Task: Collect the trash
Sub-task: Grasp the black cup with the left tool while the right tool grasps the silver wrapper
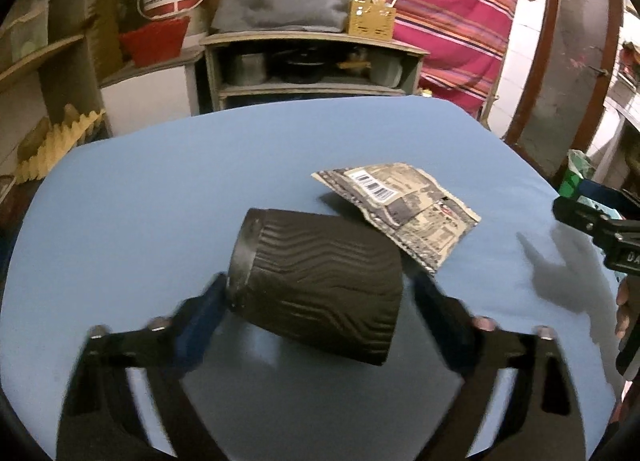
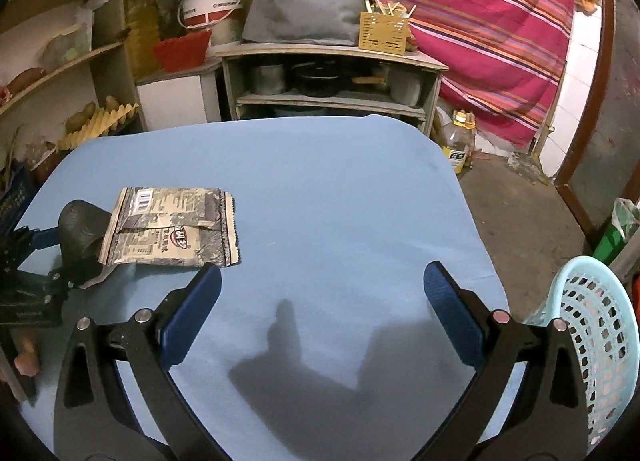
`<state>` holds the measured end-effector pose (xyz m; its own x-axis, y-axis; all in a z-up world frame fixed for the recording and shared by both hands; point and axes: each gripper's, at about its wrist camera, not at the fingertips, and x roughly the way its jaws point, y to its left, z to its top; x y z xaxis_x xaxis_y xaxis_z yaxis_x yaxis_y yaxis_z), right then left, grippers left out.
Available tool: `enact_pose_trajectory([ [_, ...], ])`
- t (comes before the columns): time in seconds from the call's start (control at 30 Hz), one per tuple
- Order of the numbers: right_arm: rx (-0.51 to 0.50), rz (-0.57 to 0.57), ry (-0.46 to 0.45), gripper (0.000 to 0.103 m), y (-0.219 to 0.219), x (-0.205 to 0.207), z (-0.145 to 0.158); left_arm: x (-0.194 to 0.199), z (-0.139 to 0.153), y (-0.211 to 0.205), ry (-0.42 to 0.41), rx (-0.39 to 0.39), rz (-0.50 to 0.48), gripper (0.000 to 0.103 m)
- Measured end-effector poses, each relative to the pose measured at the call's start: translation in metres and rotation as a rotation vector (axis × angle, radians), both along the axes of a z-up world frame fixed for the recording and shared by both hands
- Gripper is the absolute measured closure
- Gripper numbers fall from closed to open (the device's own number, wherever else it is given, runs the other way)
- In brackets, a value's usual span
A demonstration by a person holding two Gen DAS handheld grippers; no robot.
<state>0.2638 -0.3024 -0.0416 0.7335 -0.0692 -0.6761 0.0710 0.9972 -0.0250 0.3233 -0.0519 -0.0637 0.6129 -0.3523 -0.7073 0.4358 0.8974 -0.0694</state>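
Little of the collecting appears done: 2 pieces of trash are seen on the blue tabletop (image 2: 320, 189), and the pale blue basket (image 2: 592, 325), just right of the right jaws at the tabletop's edge, shows nothing inside, though only part of it is visible. A black ribbed cup (image 1: 320, 285) lies on its side between the jaws of the left gripper (image 1: 320, 313). These jaws are set wide; the left pad meets the cup's base, while contact at the right pad cannot be told through the blur, so a firm grip is not confirmed. A flattened printed wrapper (image 1: 400, 209) lies just beyond the cup, its near edge touching or overlapping it. The right gripper (image 2: 322, 309) is held with jaws fully spread and nothing between them, only bare cloth and shadow; the wrapper is just ahead of its left jaw. Both items are judged still to be carried to the basket.
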Motion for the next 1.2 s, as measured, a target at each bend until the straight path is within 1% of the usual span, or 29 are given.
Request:
enact_pose_trajectory([
  [0.13, 0.0, 0.004, 0.007, 0.004, 0.001, 0.0, -0.002, 0.002, 0.002, -0.001, -0.006, -0.001, 0.008, 0.025],
  [0.23, -0.002, 0.015, 0.009, 0.004, 0.006, 0.0, -0.002, 0.002, 0.004, 0.0, -0.027, 0.007, 0.023, 0.025],
  [0.37, -0.014, 0.062, 0.03, 0.004, 0.026, 0.003, -0.009, 0.001, 0.005, 0.007, -0.036, 0.023, 0.047, 0.025],
  [0.47, -0.047, 0.112, 0.051, 0.004, 0.045, 0.005, -0.015, -0.002, 0.01, 0.02, -0.05, 0.019, 0.077, 0.026],
  [0.6, -0.05, 0.159, 0.067, 0.004, 0.067, 0.011, -0.021, -0.002, 0.018, 0.041, -0.059, 0.009, 0.117, 0.034],
  [0.77, -0.029, 0.199, 0.078, 0.004, 0.099, 0.022, -0.028, -0.006, 0.02, 0.065, -0.064, 0.023, 0.17, 0.034],
  [1.0, -0.114, 0.241, 0.089, 0.005, 0.147, 0.039, -0.037, -0.009, 0.03, 0.1, -0.099, 0.059, 0.24, 0.034],
  [1.03, -0.13, 0.238, 0.089, 0.007, 0.151, 0.041, -0.039, -0.009, 0.031, 0.106, -0.103, 0.065, 0.255, 0.034],
  [1.07, -0.159, 0.231, 0.094, 0.015, 0.156, 0.045, -0.041, -0.01, 0.031, 0.11, -0.103, 0.065, 0.263, 0.034],
  [1.1, -0.174, 0.235, 0.102, 0.021, 0.159, 0.048, -0.042, -0.011, 0.032, 0.115, -0.102, 0.062, 0.276, 0.034],
  [1.13, -0.181, 0.236, 0.111, 0.033, 0.161, 0.052, -0.044, -0.011, 0.033, 0.119, -0.1, 0.059, 0.281, 0.034],
  [1.17, -0.182, 0.234, 0.117, 0.043, 0.161, 0.053, -0.045, -0.011, 0.033, 0.123, -0.098, 0.058, 0.287, 0.034],
  [1.2, -0.179, 0.231, 0.122, 0.046, 0.16, 0.055, -0.046, -0.012, 0.034, 0.126, -0.1, 0.059, 0.291, 0.034],
])
